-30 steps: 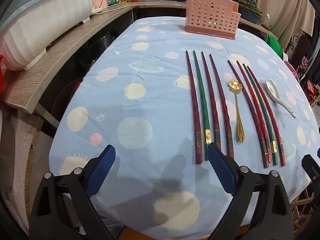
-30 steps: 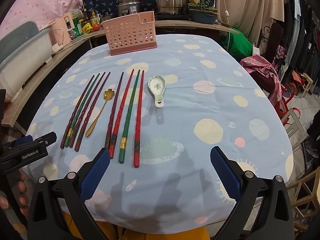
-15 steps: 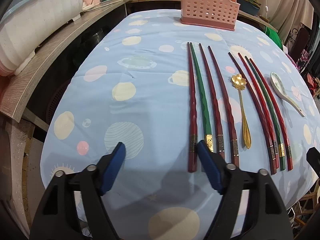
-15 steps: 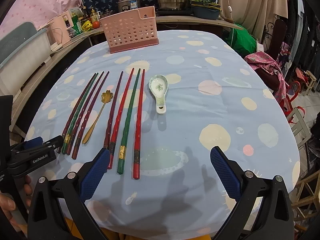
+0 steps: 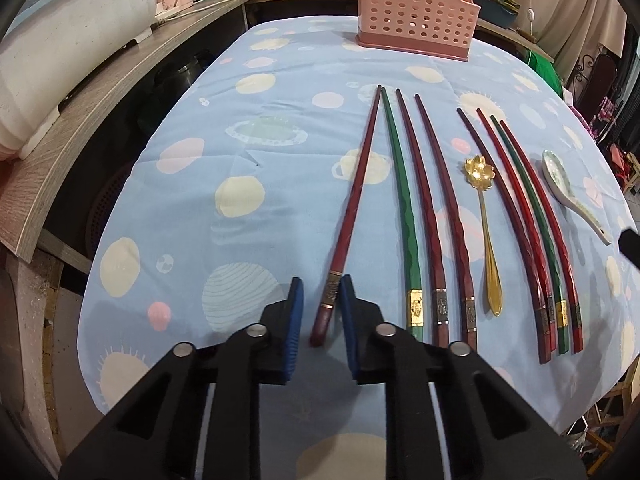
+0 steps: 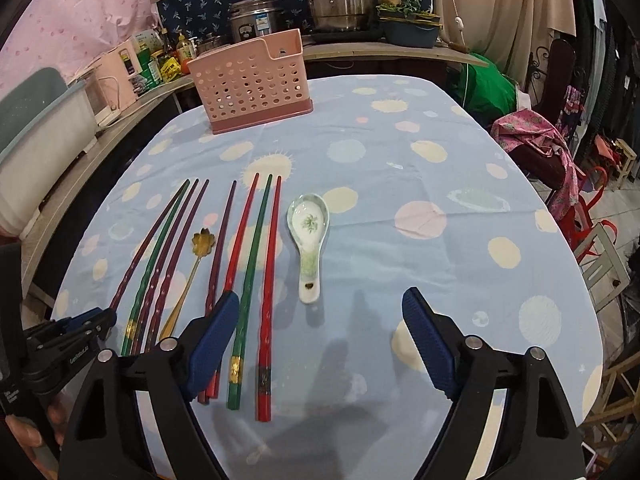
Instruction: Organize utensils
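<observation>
Several red, maroon and green chopsticks lie side by side on the blue spotted tablecloth (image 5: 240, 152). My left gripper (image 5: 320, 292) has its blue pads closing around the butt end of the leftmost maroon chopstick (image 5: 352, 208), which now lies slanted; small gaps still show on both sides. A gold flower spoon (image 5: 484, 208) and a white ceramic spoon (image 6: 309, 236) lie among them. A pink perforated utensil holder (image 6: 252, 80) stands at the far end. My right gripper (image 6: 320, 304) is open and empty above the near chopstick ends.
A wooden counter (image 5: 100, 92) with a white dish rack (image 5: 60, 40) runs along the left. Pots and bottles stand behind the holder (image 5: 416, 16). Chairs and clothes (image 6: 536, 136) sit at the right past the table edge.
My left gripper moved forward and narrowed its jaws around the leftmost chopstick's end, and that chopstick has swung askew. My right gripper moved forward over the chopstick ends and stays open.
</observation>
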Demonstrator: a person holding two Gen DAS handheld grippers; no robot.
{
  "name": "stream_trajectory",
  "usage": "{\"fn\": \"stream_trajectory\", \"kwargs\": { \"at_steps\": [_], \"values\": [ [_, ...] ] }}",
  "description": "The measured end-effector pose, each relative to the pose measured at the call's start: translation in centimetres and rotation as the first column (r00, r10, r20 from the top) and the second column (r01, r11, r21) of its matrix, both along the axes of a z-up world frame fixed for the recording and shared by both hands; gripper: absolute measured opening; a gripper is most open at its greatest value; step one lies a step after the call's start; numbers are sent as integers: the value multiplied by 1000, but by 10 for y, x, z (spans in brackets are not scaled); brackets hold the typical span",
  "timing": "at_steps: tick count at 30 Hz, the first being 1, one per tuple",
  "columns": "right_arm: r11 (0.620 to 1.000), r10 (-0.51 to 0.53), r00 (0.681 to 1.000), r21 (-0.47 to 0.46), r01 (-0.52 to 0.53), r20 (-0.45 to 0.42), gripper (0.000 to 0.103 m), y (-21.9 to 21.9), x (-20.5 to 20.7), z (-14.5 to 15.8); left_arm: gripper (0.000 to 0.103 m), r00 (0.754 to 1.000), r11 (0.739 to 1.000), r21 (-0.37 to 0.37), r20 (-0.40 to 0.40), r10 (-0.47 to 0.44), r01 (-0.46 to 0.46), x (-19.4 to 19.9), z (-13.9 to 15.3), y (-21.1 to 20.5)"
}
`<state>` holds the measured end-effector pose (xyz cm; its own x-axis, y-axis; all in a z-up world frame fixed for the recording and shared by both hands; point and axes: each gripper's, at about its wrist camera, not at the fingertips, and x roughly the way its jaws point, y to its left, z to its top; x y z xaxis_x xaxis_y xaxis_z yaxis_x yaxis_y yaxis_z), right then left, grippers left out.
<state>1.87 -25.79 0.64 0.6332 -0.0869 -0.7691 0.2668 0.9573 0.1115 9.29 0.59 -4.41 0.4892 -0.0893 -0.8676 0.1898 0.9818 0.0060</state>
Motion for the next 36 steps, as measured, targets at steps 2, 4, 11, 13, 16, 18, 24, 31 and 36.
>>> {"fn": "stream_trajectory", "kwargs": {
  "at_steps": [2,4,11,13,16,18,24,31,36],
  "values": [
    [1000,2,1000,19,-2,-5,60,-6,9,-1,15,1000,1000,1,-1,1,-1,2,0,-1],
    [998,6,1000,60,-5,-12,52,-12,18,-4,14,1000,1000,4,0,2,-2,3,0,-2],
    [993,29,998,116,-22,-59,27,-17,36,-21,15,1000,1000,6,0,8,-8,4,0,-2],
    [992,37,997,122,-28,-72,21,-16,37,-27,15,1000,1000,3,-2,9,-9,4,0,-2],
    [990,45,996,137,-33,-83,14,-16,38,-32,15,1000,1000,-7,-5,11,-11,5,1,-1],
    [989,51,995,140,-40,-82,13,-16,38,-35,14,1000,1000,-18,-7,12,-12,5,1,1],
    [987,65,994,152,-52,-84,12,-14,39,-39,11,1000,997,-75,-27,5,-7,6,2,7],
    [987,61,996,155,-51,-60,11,-14,32,-34,7,999,993,-115,-35,5,-9,2,5,11],
    [988,52,998,150,-47,-33,11,-16,26,-22,7,1000,992,-126,-19,6,-8,-3,16,13]
  ]
}}
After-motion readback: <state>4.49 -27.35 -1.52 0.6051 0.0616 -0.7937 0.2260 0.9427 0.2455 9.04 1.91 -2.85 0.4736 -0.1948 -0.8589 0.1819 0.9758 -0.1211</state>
